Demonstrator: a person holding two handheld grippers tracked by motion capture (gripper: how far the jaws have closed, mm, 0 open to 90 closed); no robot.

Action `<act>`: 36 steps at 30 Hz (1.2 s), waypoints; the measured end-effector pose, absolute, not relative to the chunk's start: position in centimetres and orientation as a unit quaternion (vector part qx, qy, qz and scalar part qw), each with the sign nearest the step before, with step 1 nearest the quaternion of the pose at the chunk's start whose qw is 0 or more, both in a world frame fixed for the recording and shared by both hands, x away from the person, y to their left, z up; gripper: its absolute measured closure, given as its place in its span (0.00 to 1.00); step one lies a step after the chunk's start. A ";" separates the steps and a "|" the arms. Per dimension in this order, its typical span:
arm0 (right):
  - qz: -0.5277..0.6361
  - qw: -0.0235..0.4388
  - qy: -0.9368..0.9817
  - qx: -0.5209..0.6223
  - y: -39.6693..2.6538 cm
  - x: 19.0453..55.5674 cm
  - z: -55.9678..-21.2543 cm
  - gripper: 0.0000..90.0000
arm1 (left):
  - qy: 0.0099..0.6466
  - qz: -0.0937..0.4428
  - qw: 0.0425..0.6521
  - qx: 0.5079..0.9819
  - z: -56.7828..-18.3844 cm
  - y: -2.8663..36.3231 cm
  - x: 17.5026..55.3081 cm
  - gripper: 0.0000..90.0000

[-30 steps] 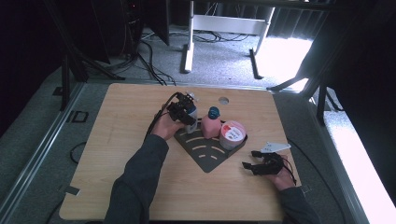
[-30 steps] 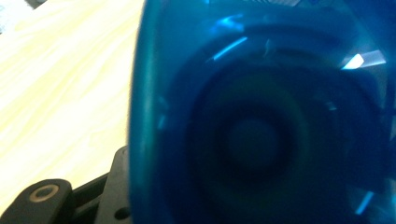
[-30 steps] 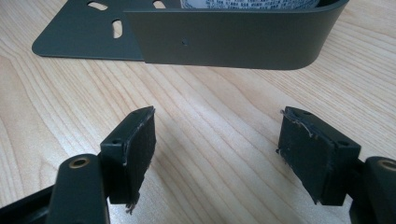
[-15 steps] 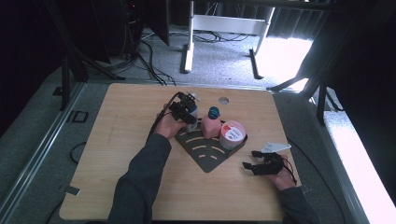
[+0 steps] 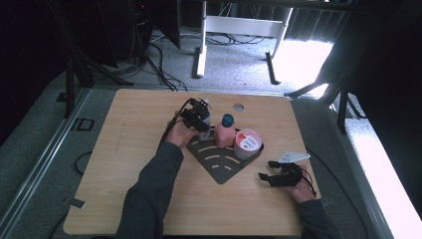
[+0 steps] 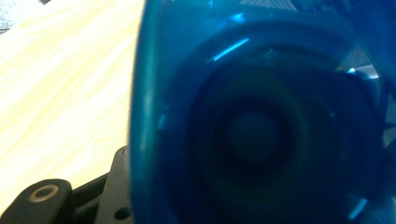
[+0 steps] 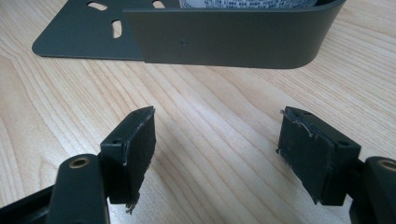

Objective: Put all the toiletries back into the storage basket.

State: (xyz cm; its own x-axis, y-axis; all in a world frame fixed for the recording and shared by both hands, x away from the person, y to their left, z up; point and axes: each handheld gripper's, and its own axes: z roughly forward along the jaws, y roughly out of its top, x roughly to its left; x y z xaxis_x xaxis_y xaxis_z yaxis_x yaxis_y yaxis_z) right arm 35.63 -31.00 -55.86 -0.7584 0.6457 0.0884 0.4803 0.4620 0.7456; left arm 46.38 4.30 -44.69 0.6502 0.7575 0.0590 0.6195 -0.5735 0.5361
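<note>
left gripper jaws clamped on blue bottle, far-left corner of dark tray | right gripper jaws apart, nothing between, low over wooden surface just beside tray wall | pink bottle and tub sitting in tray

We see a pale wooden table with a fine streaked grain. On it lies a dark grey tray whose floor is cut with curved pale slots. A translucent deep blue bottle sits in the black left tongs. Beside it we see a pink bottle with a teal cap, and a round tub with a pink and white lid. The right tongs are black.
</note>
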 end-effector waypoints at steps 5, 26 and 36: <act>0.398 0.104 0.849 0.332 -31.0 35.6 -55.9 0.30 | 0.391 0.140 0.242 0.877 -44.9 4.0 46.5 0.61; 0.398 0.104 0.849 0.332 -31.1 35.6 -55.9 0.30 | 0.394 0.133 0.242 0.877 -45.6 3.1 47.2 0.61; 0.399 0.104 0.848 0.332 -31.1 35.6 -55.9 0.30 | 0.394 0.133 0.246 0.875 -45.9 2.8 47.3 0.61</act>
